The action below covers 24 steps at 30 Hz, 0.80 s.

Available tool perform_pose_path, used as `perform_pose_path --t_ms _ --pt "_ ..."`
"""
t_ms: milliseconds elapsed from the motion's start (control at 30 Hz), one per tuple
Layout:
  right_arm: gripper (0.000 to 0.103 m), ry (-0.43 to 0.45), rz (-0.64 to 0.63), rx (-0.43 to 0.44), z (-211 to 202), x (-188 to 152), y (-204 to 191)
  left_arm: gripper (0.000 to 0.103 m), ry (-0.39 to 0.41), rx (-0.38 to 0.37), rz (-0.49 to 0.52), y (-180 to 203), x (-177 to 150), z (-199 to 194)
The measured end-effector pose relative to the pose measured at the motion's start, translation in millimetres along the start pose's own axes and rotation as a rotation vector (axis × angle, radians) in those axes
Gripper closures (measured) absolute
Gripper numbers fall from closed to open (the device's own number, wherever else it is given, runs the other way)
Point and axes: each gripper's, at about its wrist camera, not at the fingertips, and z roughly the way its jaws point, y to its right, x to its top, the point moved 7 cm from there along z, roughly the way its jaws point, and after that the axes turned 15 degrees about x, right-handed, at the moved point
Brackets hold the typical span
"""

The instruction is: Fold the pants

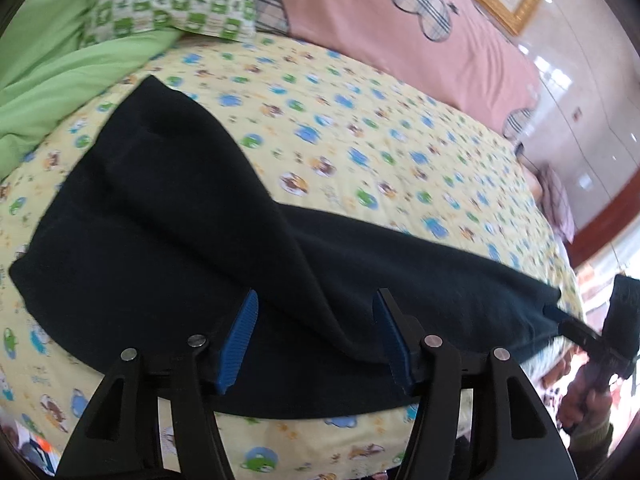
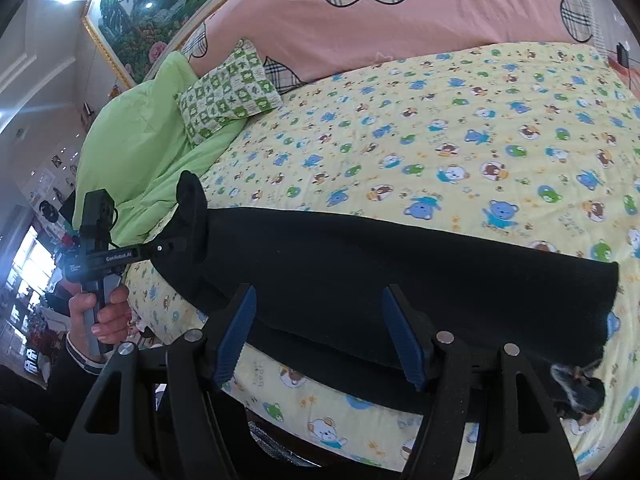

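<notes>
The black pants (image 2: 400, 272) lie lengthwise along the bed (image 2: 440, 128), seemingly folded leg over leg; crosswise folding remains. Left tongs (image 1: 316, 340) and right tongs (image 2: 320, 336) hover released above them.

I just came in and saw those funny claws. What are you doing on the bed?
A person is folding black pants on the bed, with a two-finger gripper in each hand. The pants lie across the yellow bear-print sheet. The left gripper and the right gripper both hover open over the near edge of the pants, gripping nothing. One part of the pants looks laid over another, but the folding is not finished.
</notes>
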Motion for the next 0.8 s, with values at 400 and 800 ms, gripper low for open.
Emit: perform_pose_path --t_ms 400,800 --pt "0.036 -0.131 -0.157 0.083 74.4 -2.6 -44.1 0.036 0.012 0.209 -0.081 -24.4 52.3 15.0" --pt "0.036 -0.247 -0.335 0.044 104.0 -21.6 -53.8 0.035 -0.039 0.496 -0.048 -30.3 72.9 60.6"
